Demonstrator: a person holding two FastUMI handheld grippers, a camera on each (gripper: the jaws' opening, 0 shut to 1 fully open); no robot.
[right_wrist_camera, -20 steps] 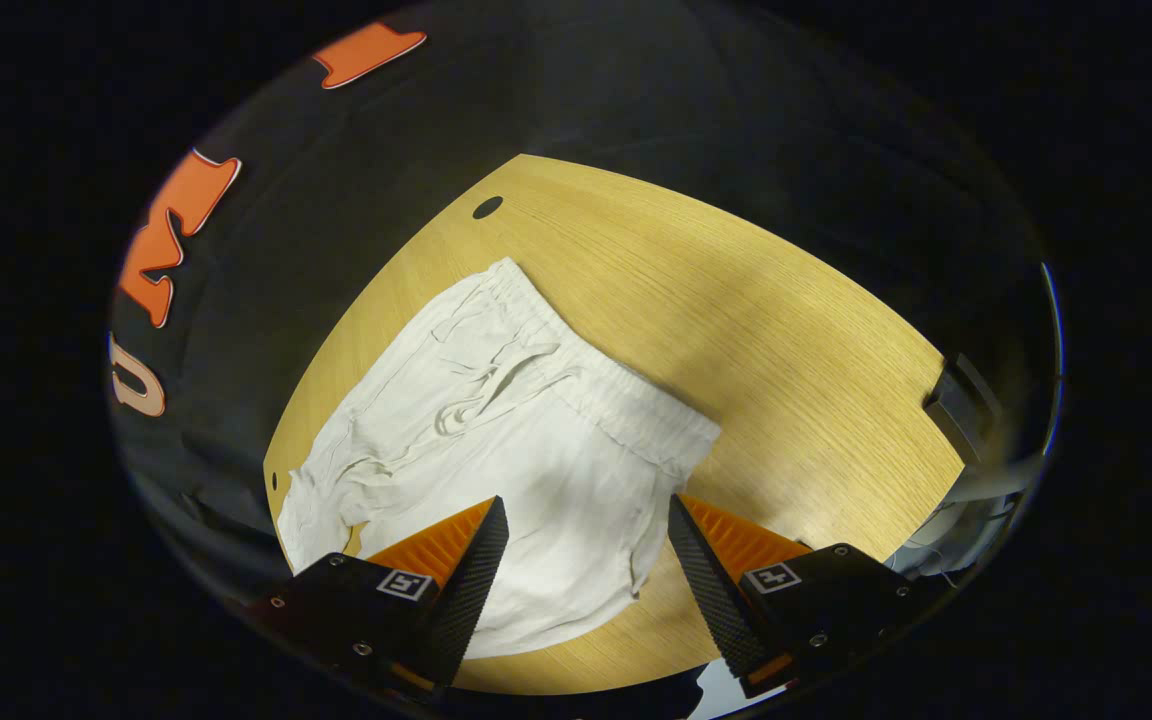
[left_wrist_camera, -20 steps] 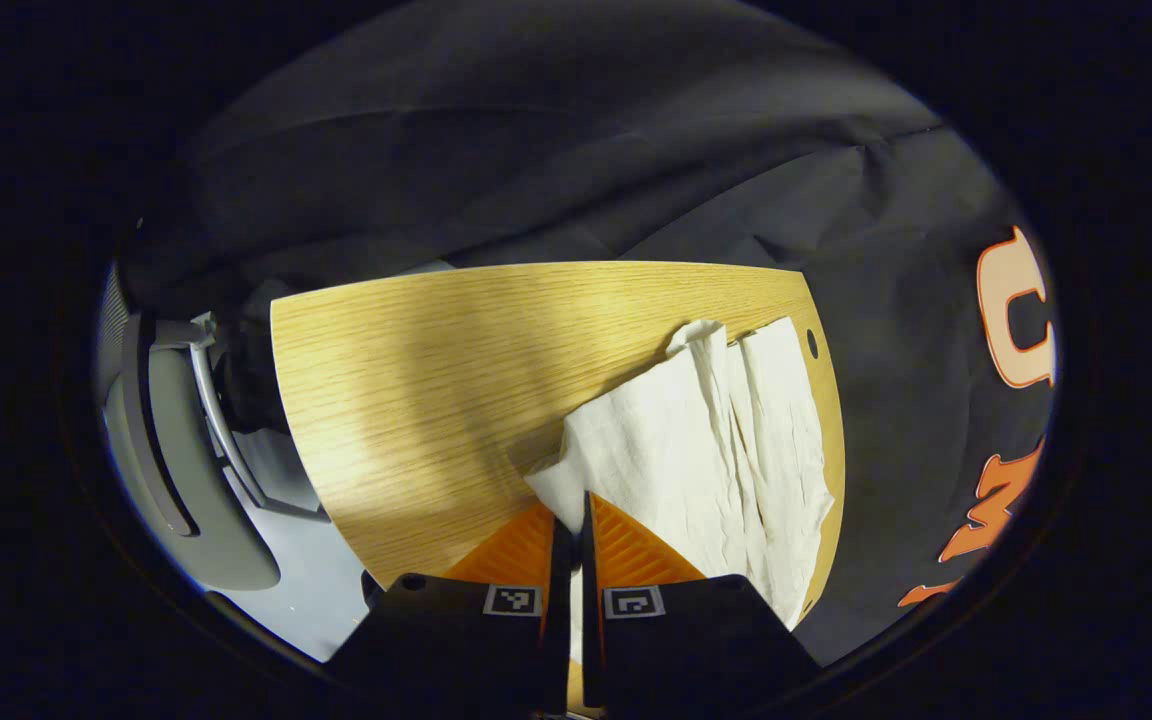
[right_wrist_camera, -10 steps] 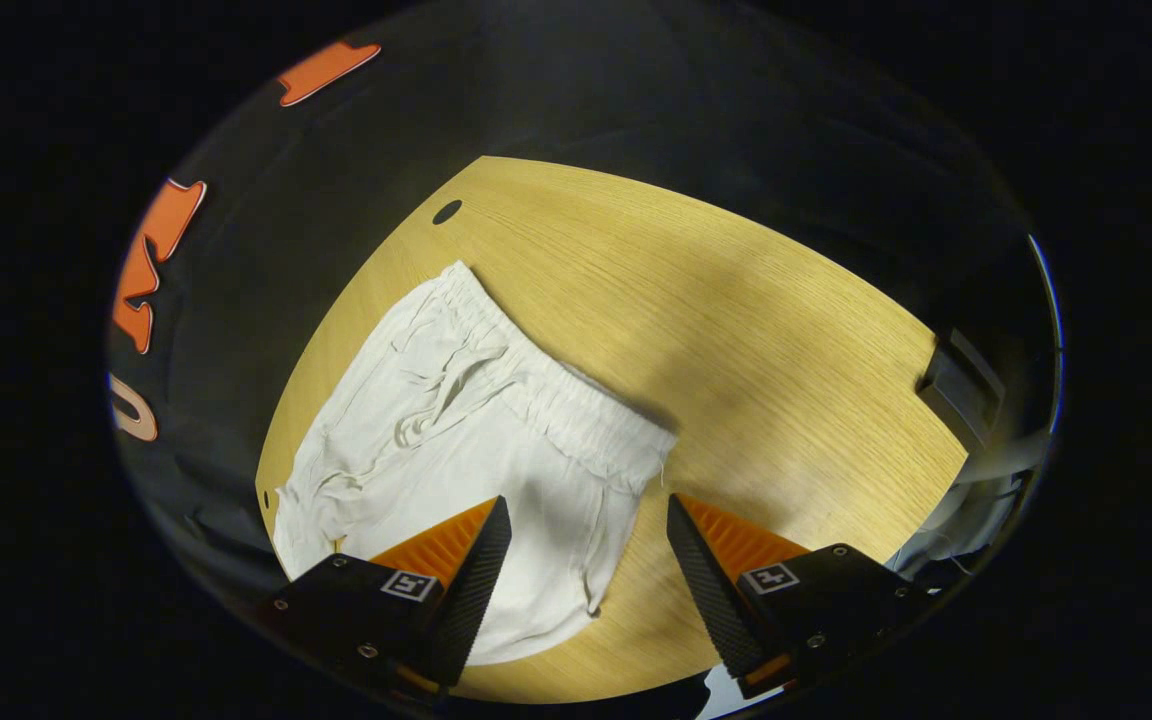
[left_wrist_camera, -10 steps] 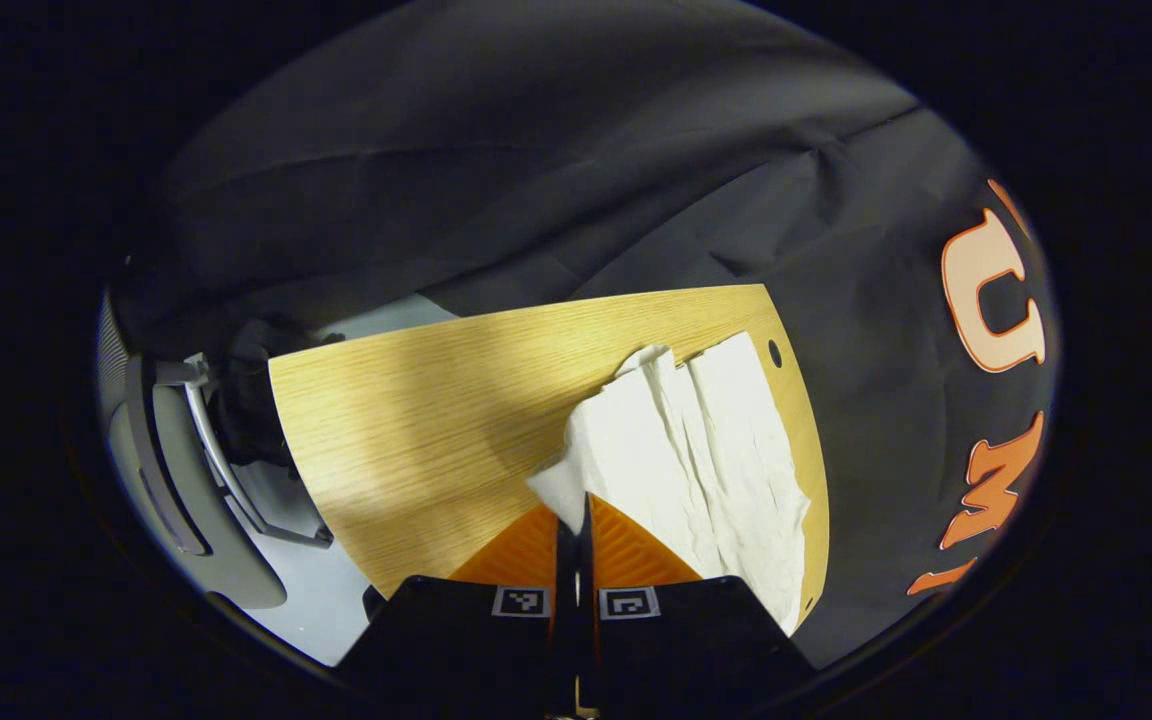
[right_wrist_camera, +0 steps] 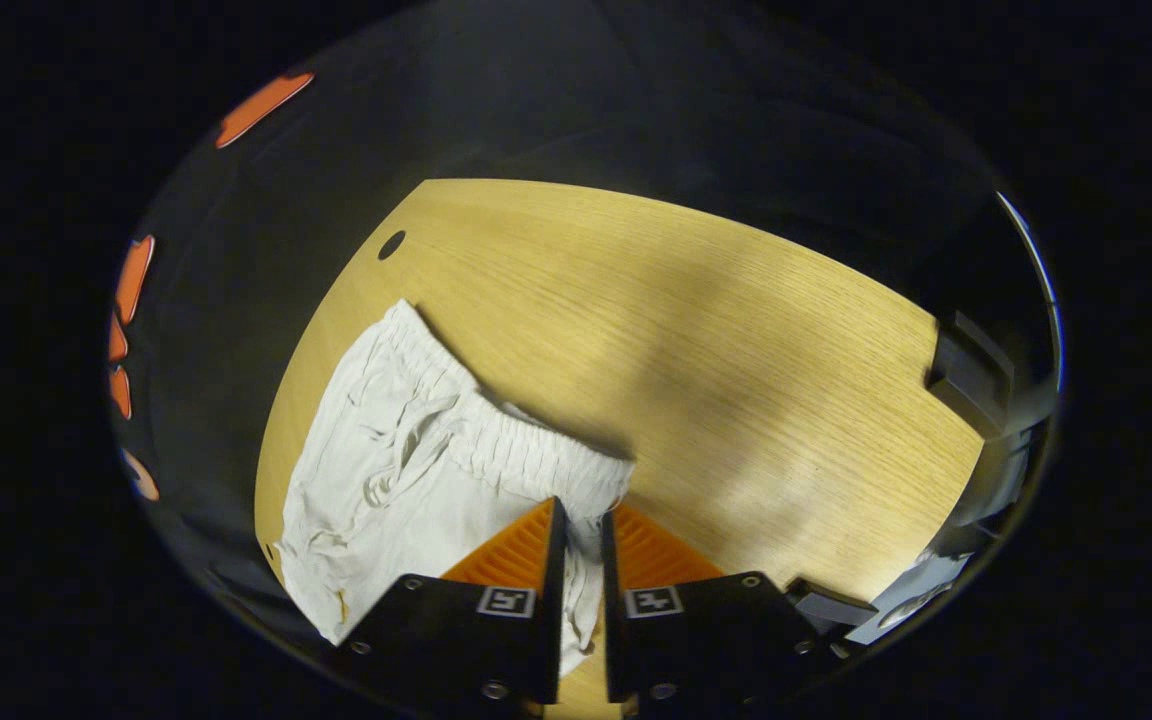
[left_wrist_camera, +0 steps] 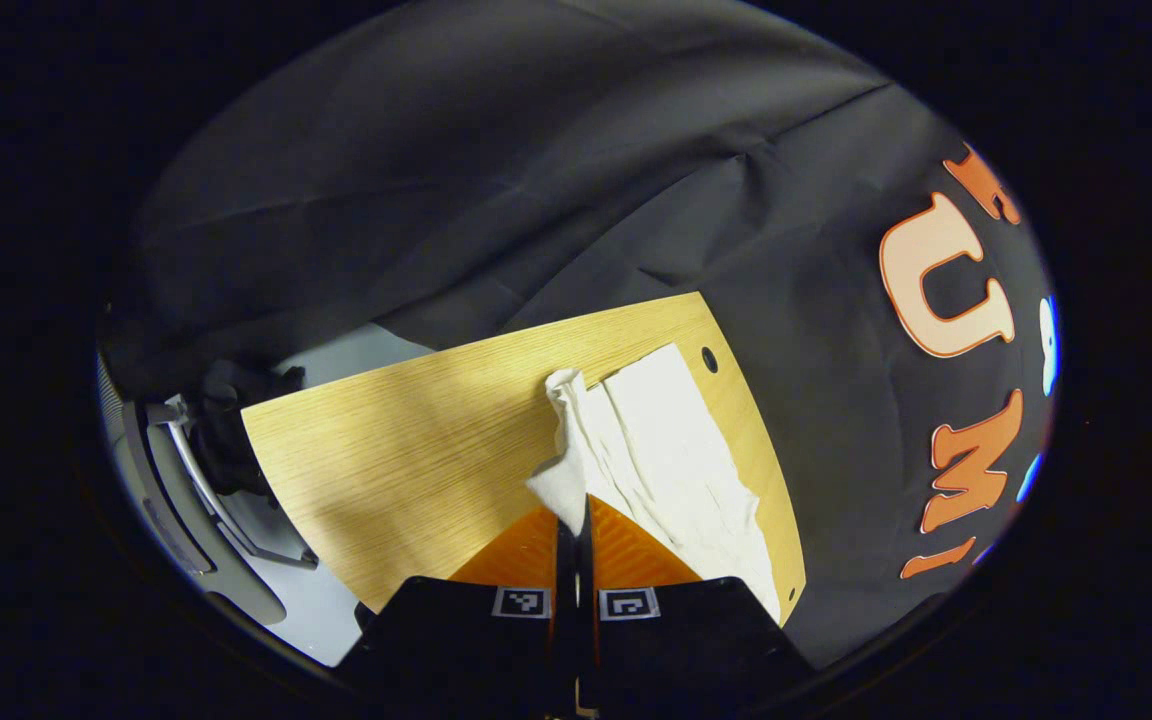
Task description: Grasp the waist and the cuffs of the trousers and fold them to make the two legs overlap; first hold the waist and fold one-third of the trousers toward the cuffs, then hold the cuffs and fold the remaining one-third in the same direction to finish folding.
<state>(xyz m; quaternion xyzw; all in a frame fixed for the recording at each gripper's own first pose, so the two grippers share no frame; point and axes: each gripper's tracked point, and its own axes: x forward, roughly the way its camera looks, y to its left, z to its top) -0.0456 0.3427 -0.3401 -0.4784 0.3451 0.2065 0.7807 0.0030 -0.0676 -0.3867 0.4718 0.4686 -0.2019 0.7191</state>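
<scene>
In the left gripper view, the trousers lay on the table, along its right edge, running from the near side toward the far right corner. A hole in the table sat just beyond their far end. The left gripper stood at the near end of the cloth, its jaws pressed together on a corner of it. A chair stood off the table's left side.

In the right gripper view, the trousers lay on the left part of the table, waistband facing the table's middle. The right gripper stood at the waistband's near end, with cloth between its nearly closed jaws.
</scene>
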